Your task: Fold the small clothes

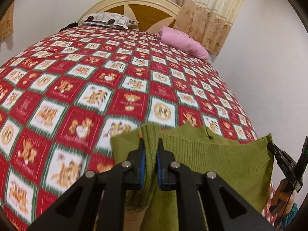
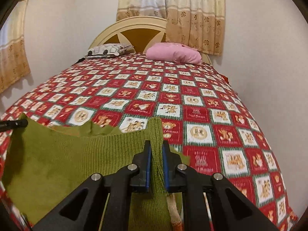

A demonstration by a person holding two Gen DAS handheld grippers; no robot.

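Observation:
A small green ribbed knit garment (image 1: 215, 159) hangs stretched between my two grippers above the near end of the bed. My left gripper (image 1: 151, 144) is shut on its left upper corner; a fold of knit sticks up between the blue pads. My right gripper (image 2: 156, 147) is shut on the right upper corner of the garment (image 2: 63, 159). The right gripper also shows at the right edge of the left wrist view (image 1: 269, 145), clamped on the cloth edge. The left gripper's tip shows at the left edge of the right wrist view (image 2: 24, 123).
The bed has a red, white and green checked bear-print cover (image 1: 80, 88) (image 2: 202, 115). A patterned pillow (image 1: 109, 20) and a pink pillow (image 1: 182, 42) lie by the cream headboard (image 1: 138, 5). Curtains (image 2: 194, 17) hang behind. A white wall runs along the bed's right side.

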